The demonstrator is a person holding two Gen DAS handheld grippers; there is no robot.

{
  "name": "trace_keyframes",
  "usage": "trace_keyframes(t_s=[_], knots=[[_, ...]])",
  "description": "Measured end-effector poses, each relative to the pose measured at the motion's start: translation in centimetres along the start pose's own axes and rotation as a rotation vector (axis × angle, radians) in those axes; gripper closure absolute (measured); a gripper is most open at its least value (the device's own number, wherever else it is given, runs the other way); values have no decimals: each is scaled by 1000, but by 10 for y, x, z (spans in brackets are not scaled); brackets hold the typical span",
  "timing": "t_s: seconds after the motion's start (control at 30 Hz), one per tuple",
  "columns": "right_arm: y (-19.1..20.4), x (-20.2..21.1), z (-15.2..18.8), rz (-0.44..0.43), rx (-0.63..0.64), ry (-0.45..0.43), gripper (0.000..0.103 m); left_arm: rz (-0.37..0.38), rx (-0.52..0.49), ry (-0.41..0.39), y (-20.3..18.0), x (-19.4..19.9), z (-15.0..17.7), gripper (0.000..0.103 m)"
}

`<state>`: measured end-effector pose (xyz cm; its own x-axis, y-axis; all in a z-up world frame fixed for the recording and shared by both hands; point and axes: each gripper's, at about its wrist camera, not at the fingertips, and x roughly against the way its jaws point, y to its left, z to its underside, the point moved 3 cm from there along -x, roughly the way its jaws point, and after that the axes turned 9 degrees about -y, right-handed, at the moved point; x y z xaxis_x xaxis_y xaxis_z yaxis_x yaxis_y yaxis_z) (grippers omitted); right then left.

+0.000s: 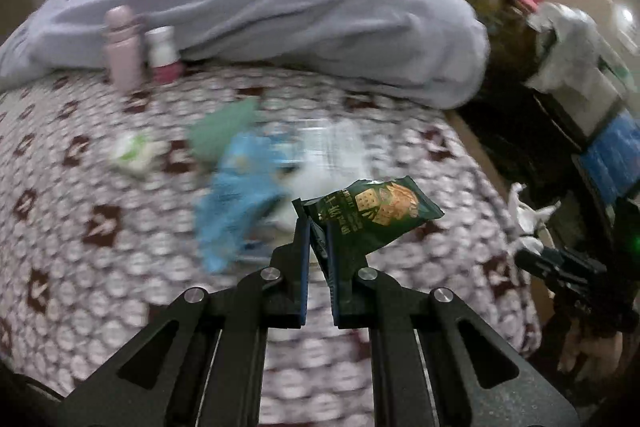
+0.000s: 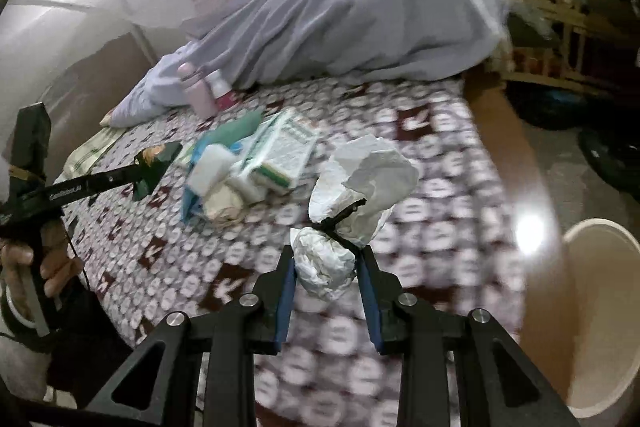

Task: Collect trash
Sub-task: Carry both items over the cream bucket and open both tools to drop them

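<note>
My left gripper (image 1: 318, 227) is shut on a dark green cracker wrapper (image 1: 380, 213), lifted above the patterned bed cover. From the right wrist view that same left gripper (image 2: 150, 169) shows at the left with the green wrapper (image 2: 158, 157) in it. A crumpled white tissue wad (image 2: 360, 195) sits pinched between the blue pads of my right gripper (image 2: 326, 259), raised over the bed. The right gripper (image 1: 528, 251) with the white tissue (image 1: 524, 215) shows at the right edge of the left wrist view. More litter lies mid-bed: a blue wrapper (image 1: 236, 195), a green-and-white box (image 2: 286, 151).
A cream round bin (image 2: 604, 311) stands on the floor at the right of the bed. A lilac blanket (image 2: 360, 19) lies heaped at the bed's far side, with a pink flask (image 1: 122, 47) and a small white bottle (image 1: 162, 53) before it. Cluttered shelves (image 1: 520, 27) stand right.
</note>
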<state>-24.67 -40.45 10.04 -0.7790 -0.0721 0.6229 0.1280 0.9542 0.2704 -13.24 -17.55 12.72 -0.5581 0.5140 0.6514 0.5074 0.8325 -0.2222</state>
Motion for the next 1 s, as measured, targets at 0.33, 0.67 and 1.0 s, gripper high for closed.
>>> trace_keyframes(t_s=[0.33, 0.67, 1.0], knots=[[-77, 47, 3, 172, -63, -14, 74, 136, -139, 63, -134, -54, 2, 97], [-160, 88, 17, 324, -169, -21, 74, 222, -234, 127, -236, -93, 14, 97], [-219, 109, 35, 430, -263, -7, 74, 305, -276, 182, -304, -119, 26, 97]])
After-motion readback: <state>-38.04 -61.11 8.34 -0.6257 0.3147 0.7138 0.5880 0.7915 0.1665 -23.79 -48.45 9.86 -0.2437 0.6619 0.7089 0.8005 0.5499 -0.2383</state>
